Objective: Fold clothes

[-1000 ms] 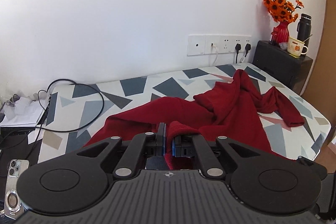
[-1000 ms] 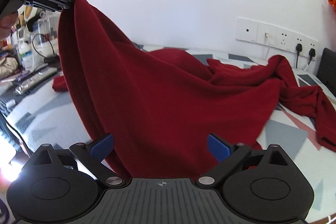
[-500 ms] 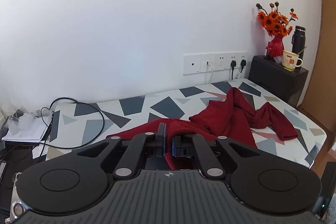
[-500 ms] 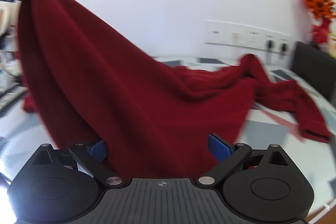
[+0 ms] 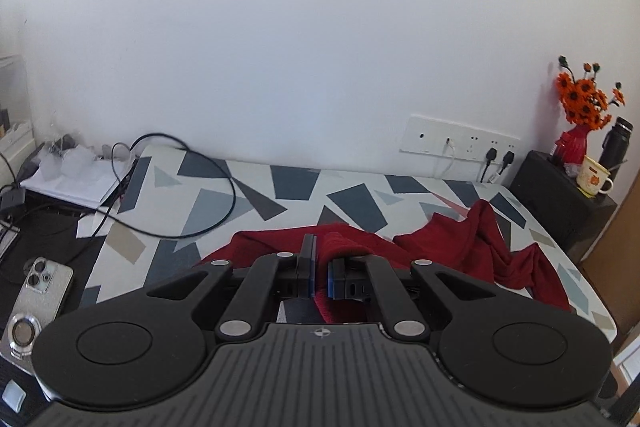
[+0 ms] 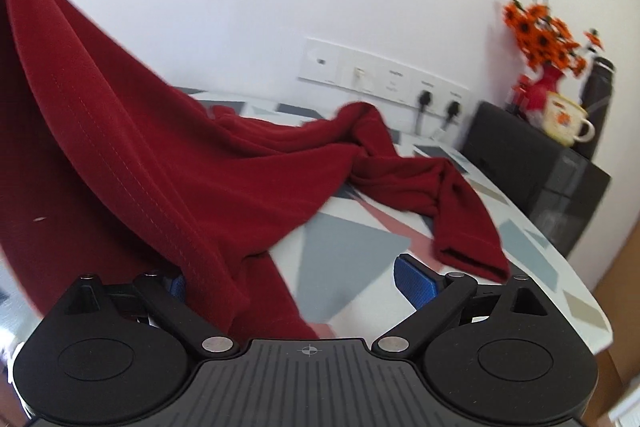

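Your left gripper (image 5: 319,277) is clamped on a fold of the red garment (image 6: 168,163), likely to lift one edge so the cloth hangs and spreads. Your right gripper (image 6: 296,281) stands wide, cloth draped over its left pad but unpinched. The garment trails across the patterned table (image 5: 256,195) toward centre right; its raised corner is cut off upper left.

Bright even light, fisheye warp, right-view blur

Your two wrist views look forward and downward along the fingers; both share the red garment (image 5: 480,251) (image 6: 200,163) and patterned table (image 5: 280,195) (image 6: 344,251).
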Motion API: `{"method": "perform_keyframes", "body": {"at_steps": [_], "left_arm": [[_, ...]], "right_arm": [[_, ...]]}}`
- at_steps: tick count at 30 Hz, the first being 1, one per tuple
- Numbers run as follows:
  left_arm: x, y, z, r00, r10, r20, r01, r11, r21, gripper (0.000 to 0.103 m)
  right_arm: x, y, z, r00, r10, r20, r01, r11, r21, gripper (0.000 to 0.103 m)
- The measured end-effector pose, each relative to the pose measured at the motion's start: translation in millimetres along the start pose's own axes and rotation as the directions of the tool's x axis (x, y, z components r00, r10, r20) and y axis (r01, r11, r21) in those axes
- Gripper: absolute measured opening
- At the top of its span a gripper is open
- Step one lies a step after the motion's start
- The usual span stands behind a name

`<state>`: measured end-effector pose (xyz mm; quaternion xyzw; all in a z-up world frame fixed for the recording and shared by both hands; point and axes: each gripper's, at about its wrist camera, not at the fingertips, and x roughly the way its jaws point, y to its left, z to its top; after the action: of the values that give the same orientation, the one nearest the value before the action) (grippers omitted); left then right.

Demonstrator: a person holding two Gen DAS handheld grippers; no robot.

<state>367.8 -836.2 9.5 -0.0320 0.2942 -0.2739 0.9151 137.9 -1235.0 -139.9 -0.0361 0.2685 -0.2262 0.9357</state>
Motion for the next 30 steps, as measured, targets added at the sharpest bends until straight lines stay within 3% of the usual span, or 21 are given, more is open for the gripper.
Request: {"method": "perform_keyframes", "body": {"at_steps": [2,5,8,11,15,18,22,25,30], "left_arm": [[2.8,10.0,-0.2,1.0,0.022,-0.013,-0.022,0.999,-0.046,0.005],[3.4,19.8,-1.4,0.999,0.052,-0.017,-0.053,0.996,-0.072,0.005],[4.1,25.5,-4.5,0.997,0.073,-0.026,-0.075,0.994,-0.083,0.005],[7.6,27.2,-10.4,0.995,0.088,-0.047,-0.092,0.993,-0.08,0.005],[10.1,27.6,-15.8,0.992,0.111,-0.061,-0.115,0.991,-0.068,0.005],[11.6,31.6,-16.9,0.989,0.131,-0.074,-0.136,0.988,-0.069,0.005],[14.0,40.0,-16.9,0.982,0.16,-0.102,-0.169,0.982,-0.083,0.005],[14.7,43.0,-12.6,0.981,0.17,-0.099,-0.179,0.979,-0.096,0.005],[14.1,40.0,-2.0,0.986,0.154,-0.065,-0.161,0.979,-0.122,0.005]], "right_arm": [[-8.6,6.1,-4.0,1.0,0.031,-0.005,-0.031,0.998,-0.054,0.094],[-7.5,12.2,-12.1,1.0,-0.016,-0.019,0.013,0.989,-0.146,0.091],[-5.0,3.6,-15.0,0.998,-0.059,-0.028,0.055,0.991,-0.121,0.079],[0.5,-6.6,-11.9,0.999,-0.04,-0.032,0.038,0.997,-0.065,0.068],[8.0,-1.7,-12.5,0.999,0.014,-0.044,-0.018,0.996,-0.089,0.057],[11.1,3.6,-9.9,0.997,0.059,-0.047,-0.062,0.996,-0.068,0.042],[16.7,5.8,0.7,0.992,0.101,-0.077,-0.1,0.995,0.014,0.009],[14.5,-2.4,8.0,0.995,0.08,-0.063,-0.075,0.994,0.076,0.005],[1.1,-40.6,28.1,0.998,-0.058,0.007,0.056,0.983,0.177,0.004]]}}
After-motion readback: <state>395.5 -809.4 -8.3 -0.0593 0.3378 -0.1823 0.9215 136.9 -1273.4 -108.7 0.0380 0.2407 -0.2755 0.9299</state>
